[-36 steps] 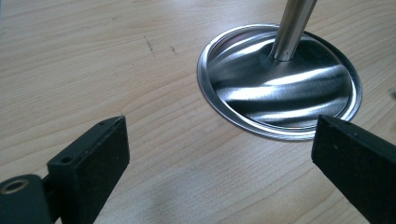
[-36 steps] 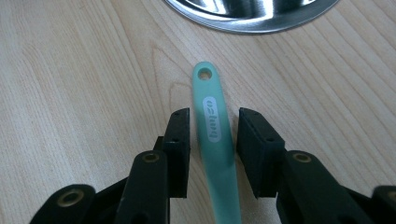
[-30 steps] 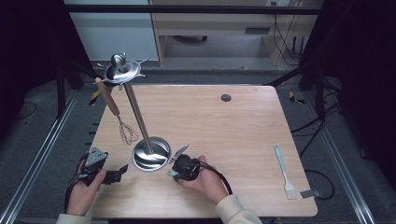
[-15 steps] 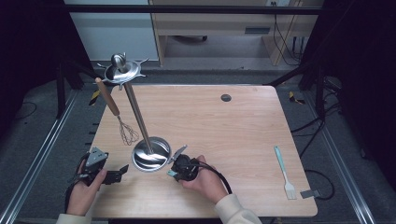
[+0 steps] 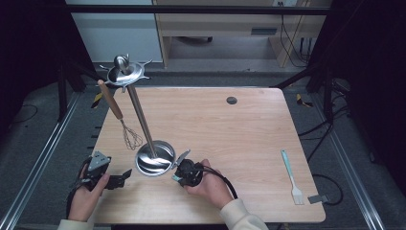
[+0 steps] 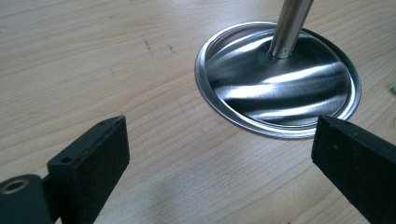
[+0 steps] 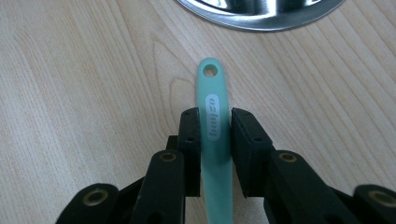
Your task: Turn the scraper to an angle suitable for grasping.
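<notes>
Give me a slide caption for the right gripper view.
Right gripper clamps a mint-green handle above the wooden table, near the steel stand base.

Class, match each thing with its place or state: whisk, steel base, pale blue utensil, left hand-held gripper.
1 whisk
2 steel base
3 pale blue utensil
4 left hand-held gripper

A lies near the right edge of the table
B open, nothing between its jaws
C hangs from the top of the stand
D sits on the table, bearing the pole

Pairs: 1-C, 2-D, 3-A, 4-B
</notes>
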Tool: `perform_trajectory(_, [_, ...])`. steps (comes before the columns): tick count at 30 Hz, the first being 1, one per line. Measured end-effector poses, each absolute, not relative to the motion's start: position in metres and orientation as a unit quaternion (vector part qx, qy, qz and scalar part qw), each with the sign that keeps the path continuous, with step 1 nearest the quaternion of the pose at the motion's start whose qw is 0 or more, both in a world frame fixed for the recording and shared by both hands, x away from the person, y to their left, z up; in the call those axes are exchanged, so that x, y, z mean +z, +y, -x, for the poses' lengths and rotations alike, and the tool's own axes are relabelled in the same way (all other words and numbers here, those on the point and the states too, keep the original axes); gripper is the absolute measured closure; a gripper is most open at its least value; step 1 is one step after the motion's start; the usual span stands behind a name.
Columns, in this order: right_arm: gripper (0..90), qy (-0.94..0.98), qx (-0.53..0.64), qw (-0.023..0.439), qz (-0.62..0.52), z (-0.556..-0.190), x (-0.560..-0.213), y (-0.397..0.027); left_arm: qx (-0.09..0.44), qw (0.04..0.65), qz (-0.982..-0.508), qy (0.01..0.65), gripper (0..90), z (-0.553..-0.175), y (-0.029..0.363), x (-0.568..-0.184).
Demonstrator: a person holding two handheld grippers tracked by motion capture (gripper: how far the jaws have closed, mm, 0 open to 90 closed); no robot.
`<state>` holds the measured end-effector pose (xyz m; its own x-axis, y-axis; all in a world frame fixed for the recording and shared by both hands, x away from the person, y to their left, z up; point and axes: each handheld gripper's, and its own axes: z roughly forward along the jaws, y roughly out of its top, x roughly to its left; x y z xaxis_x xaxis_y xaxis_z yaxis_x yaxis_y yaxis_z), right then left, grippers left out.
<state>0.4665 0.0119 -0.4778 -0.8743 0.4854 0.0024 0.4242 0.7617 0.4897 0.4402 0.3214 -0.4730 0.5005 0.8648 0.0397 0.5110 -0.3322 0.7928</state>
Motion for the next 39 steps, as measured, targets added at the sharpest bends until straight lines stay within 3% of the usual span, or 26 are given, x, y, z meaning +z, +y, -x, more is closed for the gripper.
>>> perform_trajectory(39, [74.9,0.888,0.357,0.064,-0.283,-0.464,-0.44,-0.028,0.235,0.376,-0.781,0.441,3.9,-0.44,0.321,-0.473])
